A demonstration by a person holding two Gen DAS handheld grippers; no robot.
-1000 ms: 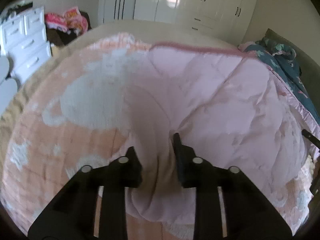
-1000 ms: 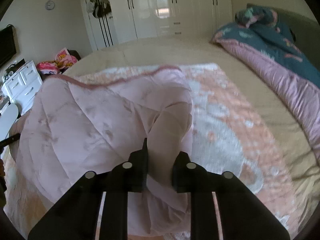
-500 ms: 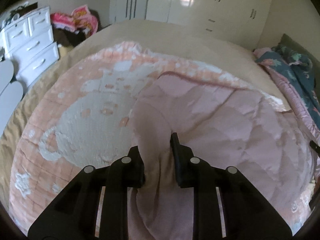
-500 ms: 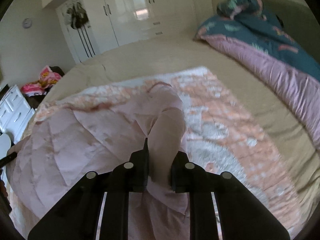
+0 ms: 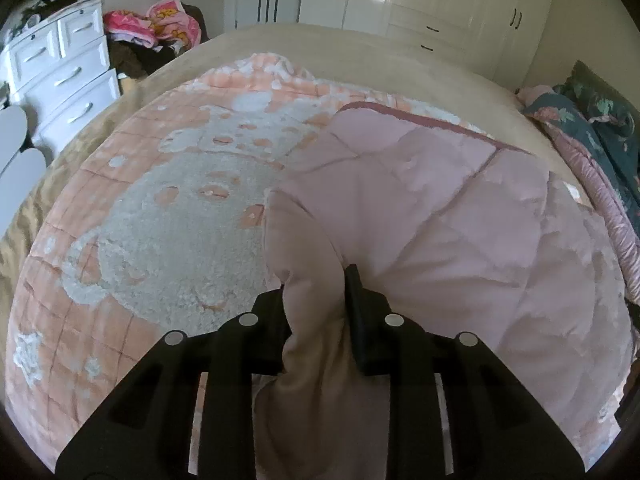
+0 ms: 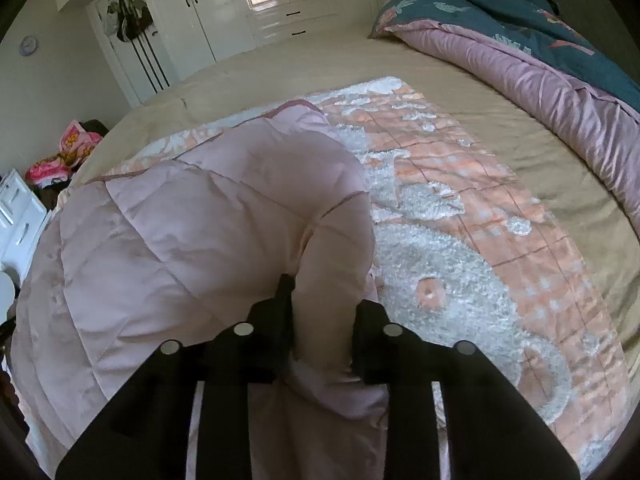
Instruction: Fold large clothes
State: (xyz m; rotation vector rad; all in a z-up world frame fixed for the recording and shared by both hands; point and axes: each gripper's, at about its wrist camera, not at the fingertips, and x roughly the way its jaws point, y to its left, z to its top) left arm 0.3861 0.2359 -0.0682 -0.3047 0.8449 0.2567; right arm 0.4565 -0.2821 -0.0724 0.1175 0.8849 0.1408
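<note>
- The pink quilt [image 5: 420,216] lies spread on a bed [image 5: 360,56], its peach and white fleecy face up across the left and middle of the left wrist view, with the plain pink underside turned over on the right half.
- The left gripper [image 5: 314,300] sits at the bottom centre of its view. A thick roll of the plain pink fabric passes between its black fingers [image 5: 354,292] and hangs on down toward the bottom edge.
- Its jaws are opening, yet the roll fills the gap and both fingers touch it, so the fabric is still gripped.
- From that gripper the folded flap rises up and to the right, ending at a darker pink bound edge in the upper right of the frame.
- In the right wrist view the quilt [image 6: 208,216] bulges over the left and centre, with the fleecy face laid flat to the right.
- The right gripper [image 6: 324,308] at the bottom centre has a fat fold of pink fabric between its fingers [image 6: 366,320]; its jaws are opening, with the fold still pressed on both sides.
- A teal and mauve duvet [image 6: 540,52] is heaped along the upper right of that view, apart from the quilt.
- A white chest of drawers [image 5: 60,76] stands at the upper left of the left wrist view.
</note>
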